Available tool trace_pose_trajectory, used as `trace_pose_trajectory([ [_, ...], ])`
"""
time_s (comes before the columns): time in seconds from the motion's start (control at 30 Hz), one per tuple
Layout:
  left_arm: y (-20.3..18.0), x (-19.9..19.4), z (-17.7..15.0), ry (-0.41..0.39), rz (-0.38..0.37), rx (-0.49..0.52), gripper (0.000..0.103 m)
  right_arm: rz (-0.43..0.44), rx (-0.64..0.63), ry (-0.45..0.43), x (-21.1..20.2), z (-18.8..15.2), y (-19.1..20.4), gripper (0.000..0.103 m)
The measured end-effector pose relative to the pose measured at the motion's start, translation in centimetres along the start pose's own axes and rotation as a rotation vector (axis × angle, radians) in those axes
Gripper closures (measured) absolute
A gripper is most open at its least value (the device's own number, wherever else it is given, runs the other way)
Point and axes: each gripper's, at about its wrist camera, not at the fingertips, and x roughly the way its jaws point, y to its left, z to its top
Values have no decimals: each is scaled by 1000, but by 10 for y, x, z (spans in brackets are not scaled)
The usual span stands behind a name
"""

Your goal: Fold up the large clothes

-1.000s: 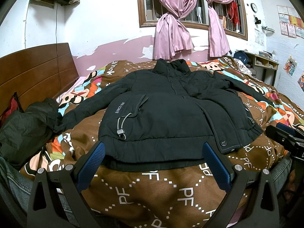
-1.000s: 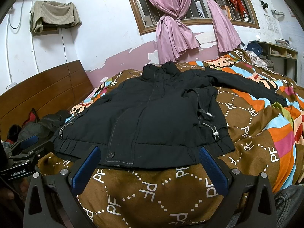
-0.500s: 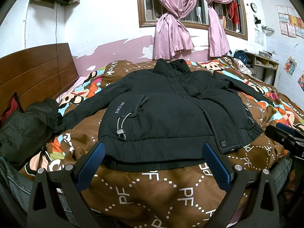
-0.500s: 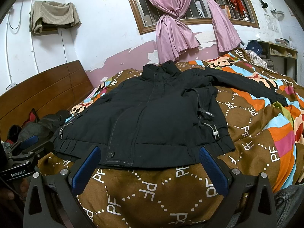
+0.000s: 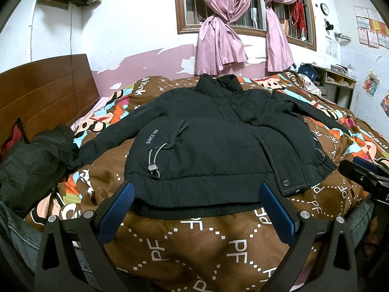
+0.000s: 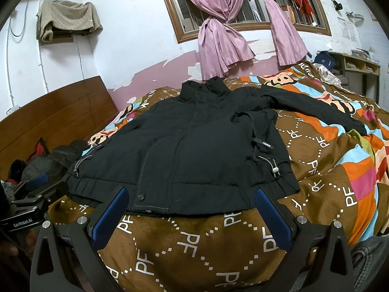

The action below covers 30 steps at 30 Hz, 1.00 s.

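Observation:
A large black jacket lies flat and front-up on the bed, collar toward the window, both sleeves spread sideways. The right wrist view shows the same jacket with its right sleeve stretched far across the quilt. My left gripper hovers open just short of the hem, nothing between its blue pads. My right gripper is also open in front of the hem, holding nothing. Each gripper appears at the edge of the other's view: the right gripper and the left gripper.
A brown patterned quilt covers the bed. Dark bundled clothing lies at the left by the wooden headboard. Pink curtains hang at the window behind. A desk stands at the far right.

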Motion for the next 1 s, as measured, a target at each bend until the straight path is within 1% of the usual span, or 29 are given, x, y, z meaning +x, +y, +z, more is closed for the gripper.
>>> trace_pose_trajectory([
  [0.1, 4, 6, 1, 22, -1, -11, 3, 3, 39, 15, 2, 2, -6, 0],
  [0.2, 6, 12, 8, 39, -2, -43, 3, -4, 85, 33, 8, 11, -17, 0],
  [0.33, 9, 19, 19, 41, -18, -49, 3, -61, 138, 47, 21, 34, -40, 0],
  [0.43, 8, 34, 36, 50, -49, -60, 3, -118, 177, 10, 28, 60, -70, 0],
  [0.5, 6, 48, 52, 66, -49, -61, 3, -160, 202, -12, 34, 74, -90, 0],
  [0.6, 1, 69, 74, 94, -16, -69, 3, -208, 285, -68, 41, 93, -131, 0],
  [0.7, -6, 88, 93, 108, -25, -64, 3, -280, 421, -103, 49, 107, -182, 0],
  [0.73, -9, 94, 99, 115, -29, -52, 3, -304, 476, -117, 50, 111, -202, 0],
  [0.83, -27, 118, 123, 123, -41, 14, 3, -350, 585, -154, 61, 122, -252, 0],
  [0.9, -41, 136, 136, 128, -48, 53, 3, -351, 642, -148, 76, 129, -285, 0],
  [0.97, -56, 157, 148, 145, -66, 69, 3, -306, 710, -132, 101, 137, -323, 0],
  [1.0, -63, 172, 155, 163, -87, 65, 3, -302, 734, -118, 111, 139, -337, 0],
])
